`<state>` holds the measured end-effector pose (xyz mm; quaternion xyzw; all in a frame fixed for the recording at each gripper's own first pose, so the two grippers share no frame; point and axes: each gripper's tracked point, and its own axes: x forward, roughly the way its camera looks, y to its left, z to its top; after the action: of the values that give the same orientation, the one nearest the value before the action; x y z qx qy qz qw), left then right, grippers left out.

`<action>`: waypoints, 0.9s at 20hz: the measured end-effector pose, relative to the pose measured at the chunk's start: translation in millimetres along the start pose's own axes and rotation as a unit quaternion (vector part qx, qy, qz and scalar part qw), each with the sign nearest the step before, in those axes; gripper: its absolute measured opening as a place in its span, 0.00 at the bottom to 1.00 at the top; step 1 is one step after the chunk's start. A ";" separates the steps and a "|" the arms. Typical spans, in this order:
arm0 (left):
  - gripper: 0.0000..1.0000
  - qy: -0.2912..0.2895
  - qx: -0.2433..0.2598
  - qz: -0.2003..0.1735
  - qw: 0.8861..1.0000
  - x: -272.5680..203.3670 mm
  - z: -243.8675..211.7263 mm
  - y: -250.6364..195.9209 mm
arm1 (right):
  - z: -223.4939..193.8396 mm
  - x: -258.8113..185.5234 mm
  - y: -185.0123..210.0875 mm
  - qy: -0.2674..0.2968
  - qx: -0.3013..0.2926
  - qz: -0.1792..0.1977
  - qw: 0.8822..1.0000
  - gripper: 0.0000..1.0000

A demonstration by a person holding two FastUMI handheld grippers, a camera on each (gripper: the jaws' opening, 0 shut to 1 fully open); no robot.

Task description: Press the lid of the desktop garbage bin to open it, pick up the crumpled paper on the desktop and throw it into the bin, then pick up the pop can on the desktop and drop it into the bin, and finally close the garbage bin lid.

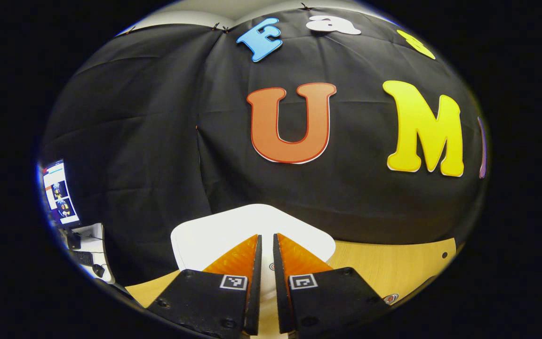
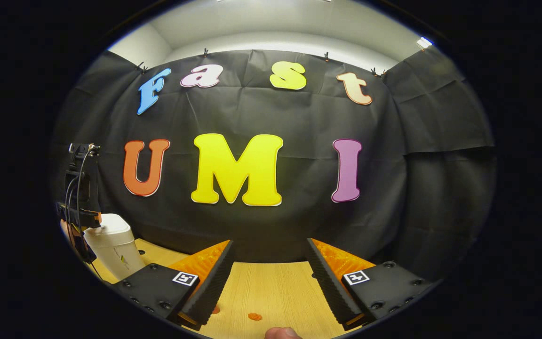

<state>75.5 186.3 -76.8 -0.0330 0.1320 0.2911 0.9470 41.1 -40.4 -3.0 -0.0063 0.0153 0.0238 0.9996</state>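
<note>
In the left gripper view, the left gripper [image 1: 266, 245] is nearly closed, just a thin gap, and holds nothing. It hangs right over the bin's lid [image 1: 205, 235], which sits at 6 o'clock on the desk [image 1: 393, 263]. The lid looks smooth, hard and light. I think one push on top is enough.

In the right gripper view, the right gripper [image 2: 268, 256] is wide open and empty. The bin [image 2: 113, 247] stands upright at 8 o'clock, long side up and down, lid on top and closed.
</note>
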 end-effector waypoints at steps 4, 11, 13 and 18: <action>0.08 0.030 -0.009 0.002 0.999 5.2 -18.2 -0.6 | -2.7 3.6 2.3 0.005 -0.004 0.002 1.000 0.96; 0.04 0.037 -0.028 0.003 0.999 6.2 -26.5 -1.9 | -9.3 8.3 16.1 0.015 -0.009 0.017 1.000 0.96; 0.04 0.028 -0.036 0.006 0.999 5.2 -25.3 -1.7 | -11.1 9.0 20.5 0.019 -0.009 0.022 1.000 0.96; 0.03 -0.014 -0.054 -0.028 0.998 -10.1 0.6 -8.5 | -6.2 5.7 20.9 0.012 -0.008 0.024 1.000 0.95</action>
<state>72.3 173.8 -73.6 -0.0835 0.1018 0.2719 0.9533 45.6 -19.4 -9.7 -0.0145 0.0269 0.0481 0.9984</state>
